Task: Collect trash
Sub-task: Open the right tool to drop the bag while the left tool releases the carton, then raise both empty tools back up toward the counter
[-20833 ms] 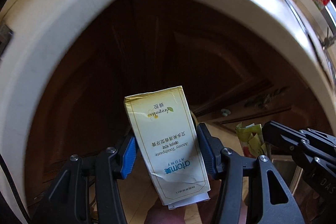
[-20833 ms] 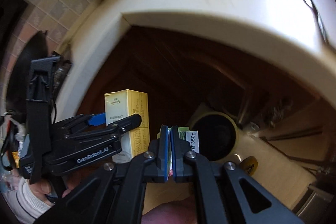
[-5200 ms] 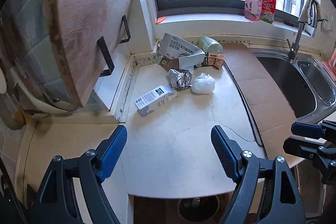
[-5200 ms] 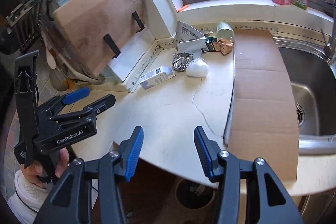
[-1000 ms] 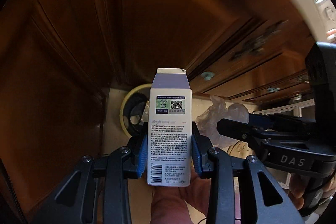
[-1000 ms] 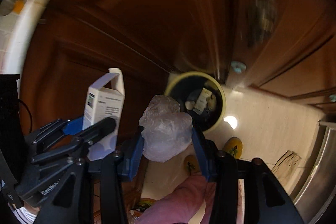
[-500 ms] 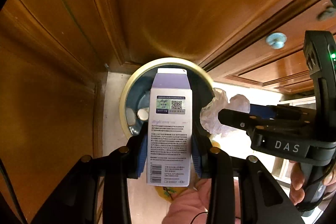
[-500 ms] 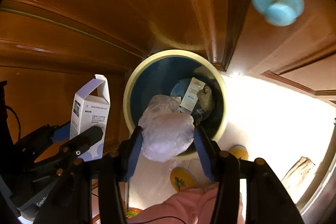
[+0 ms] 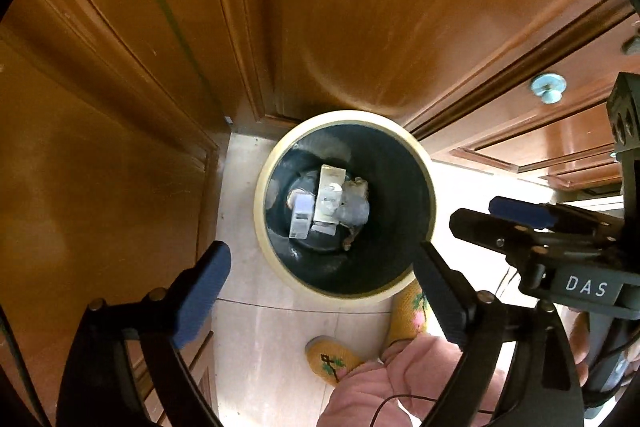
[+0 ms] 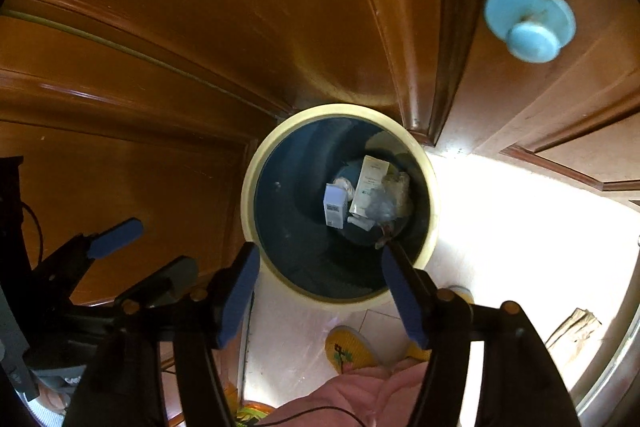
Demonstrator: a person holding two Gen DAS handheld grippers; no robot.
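Note:
A round bin with a cream rim (image 9: pixel 261 203) (image 10: pixel 249 203) stands on the floor right below both grippers. At its dark bottom lie a white and lilac carton (image 9: pixel 302 215) (image 10: pixel 334 206), a pale toothpaste box (image 9: pixel 330 193) (image 10: pixel 370 182) and a clear plastic wad (image 9: pixel 353 207) (image 10: pixel 385 205). My left gripper (image 9: pixel 322 285) (image 10: pixel 148 255) hangs over the near rim, its jaws opening with nothing between them. My right gripper (image 10: pixel 320 283) (image 9: pixel 494 215) is beside it, jaws also opening and holding nothing.
Brown wooden cabinet doors (image 9: pixel 320 7) close in behind and left of the bin, one with a pale blue knob (image 10: pixel 530 27) (image 9: pixel 549 87). A person's yellow slippers (image 9: pixel 330 359) (image 10: pixel 348 349) and pink trouser leg stand on the light floor tiles by the bin's near side.
Both grippers came down over the bin and spread their jaws. The carton left the left gripper and the plastic wad left the right; both now lie in the bin.

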